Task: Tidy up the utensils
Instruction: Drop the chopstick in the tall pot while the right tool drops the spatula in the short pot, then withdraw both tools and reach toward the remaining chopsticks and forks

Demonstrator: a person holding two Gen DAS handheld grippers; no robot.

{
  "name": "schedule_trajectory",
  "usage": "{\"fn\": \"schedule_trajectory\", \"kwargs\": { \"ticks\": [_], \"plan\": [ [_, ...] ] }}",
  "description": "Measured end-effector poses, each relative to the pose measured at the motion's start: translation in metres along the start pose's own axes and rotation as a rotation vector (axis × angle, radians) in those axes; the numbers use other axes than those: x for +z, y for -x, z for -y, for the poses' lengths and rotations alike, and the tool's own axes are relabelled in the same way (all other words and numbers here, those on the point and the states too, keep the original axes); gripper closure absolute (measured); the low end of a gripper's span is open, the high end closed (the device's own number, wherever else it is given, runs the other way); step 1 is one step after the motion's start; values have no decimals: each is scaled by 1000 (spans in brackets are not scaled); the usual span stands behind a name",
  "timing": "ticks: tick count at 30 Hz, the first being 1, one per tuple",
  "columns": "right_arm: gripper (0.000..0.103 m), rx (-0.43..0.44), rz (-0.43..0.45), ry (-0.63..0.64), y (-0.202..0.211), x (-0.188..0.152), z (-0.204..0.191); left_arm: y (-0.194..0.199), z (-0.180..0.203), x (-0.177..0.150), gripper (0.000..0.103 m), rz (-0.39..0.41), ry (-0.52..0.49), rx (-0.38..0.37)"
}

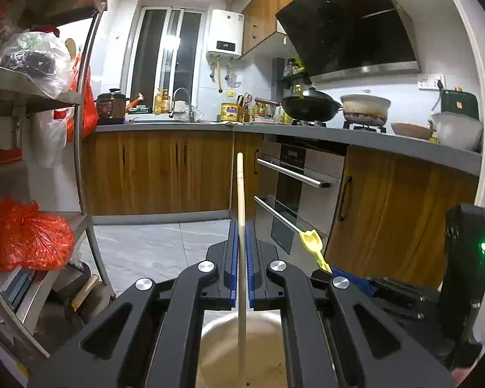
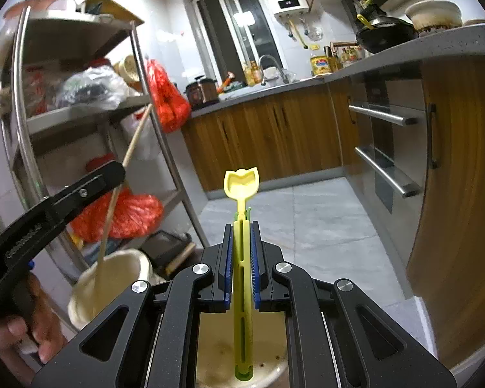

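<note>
My left gripper (image 1: pixel 241 226) is shut on a single wooden chopstick (image 1: pixel 240 187) that stands upright, its lower end inside a cream cup (image 1: pixel 239 352) below the jaws. My right gripper (image 2: pixel 242 226) is shut on a yellow plastic utensil (image 2: pixel 242 181) with a tulip-shaped head, held upright, its lower end over a second cream cup (image 2: pixel 242 355). In the right wrist view the left gripper (image 2: pixel 113 169) holds the chopstick (image 2: pixel 135 139) slanted into its cup (image 2: pixel 110 278) at lower left. In the left wrist view the yellow utensil (image 1: pixel 312 242) pokes up at right.
A steel shelf rack (image 1: pixel 84 148) with red and clear plastic bags stands at left. Wooden cabinets, an oven (image 1: pixel 294 194) and a grey counter (image 1: pixel 371 139) with a wok and pots run along the back and right. Grey tiled floor (image 2: pixel 307 226) lies between.
</note>
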State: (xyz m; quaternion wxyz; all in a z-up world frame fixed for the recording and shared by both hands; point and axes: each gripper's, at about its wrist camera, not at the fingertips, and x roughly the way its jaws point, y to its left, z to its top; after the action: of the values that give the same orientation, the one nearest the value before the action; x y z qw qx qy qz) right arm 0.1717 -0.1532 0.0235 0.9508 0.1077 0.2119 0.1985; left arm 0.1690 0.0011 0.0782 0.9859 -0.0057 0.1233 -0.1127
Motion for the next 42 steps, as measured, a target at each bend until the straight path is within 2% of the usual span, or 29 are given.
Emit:
{"fn": "schedule_trajectory", "kwargs": {
  "ticks": [5, 7, 10, 12, 13, 15, 16, 17, 18, 20, 21, 22, 24, 28, 34, 37, 39, 42],
  "plan": [
    [91, -4, -15, 7, 6, -4, 1, 10, 2, -9, 99, -9, -23, -16],
    [84, -7, -21, 16, 8, -4, 0, 15, 3, -12, 98, -13, -34, -15],
    [81, -23, -33, 21, 12, -4, -1, 20, 3, -13, 97, -25, -30, -21],
    [73, -28, -30, 11, 18, -3, 1, 25, 3, -13, 95, -30, -29, -23],
    [70, -31, -28, 4, 22, -2, 2, 29, 3, -13, 89, -30, -30, -23],
    [57, -41, -13, 5, 36, -1, 3, 37, 4, -14, 73, -22, -34, -20],
    [53, -47, -6, 12, 41, 0, 2, 43, 5, -14, 60, -12, -39, -17],
    [42, -55, 2, 22, 48, 0, 1, 52, 6, -15, 49, 5, -46, -14],
    [29, -63, 15, 35, 56, 0, 0, 58, 7, -16, 43, 16, -51, -9],
    [12, -64, 45, 62, 74, -1, -1, 72, 9, -17, 19, 37, -60, -7],
    [7, -67, 55, 74, 81, -2, -2, 82, 11, -19, 12, 51, -65, -7],
    [7, -80, 64, 91, 90, -4, -3, 90, 13, -21, 5, 65, -69, -5],
    [5, -105, 79, 131, 105, -10, -5, 103, 15, -24, 5, 73, -81, -8],
    [5, -163, 87, 201, 124, -24, -9, 121, 19, -34, 5, 36, -96, 13],
    [5, -160, 49, 191, 141, -48, 1, 140, 18, -54, 5, 23, -86, 20],
    [5, -165, 38, 186, 146, -61, 7, 142, 20, -66, 5, -2, -98, 73],
    [5, -163, 24, 192, 147, -67, 9, 141, 19, -76, 5, -48, -78, 54],
    [5, -149, 11, 196, 149, -72, 8, 142, 19, -85, 5, -66, -52, 31]
  ]
}}
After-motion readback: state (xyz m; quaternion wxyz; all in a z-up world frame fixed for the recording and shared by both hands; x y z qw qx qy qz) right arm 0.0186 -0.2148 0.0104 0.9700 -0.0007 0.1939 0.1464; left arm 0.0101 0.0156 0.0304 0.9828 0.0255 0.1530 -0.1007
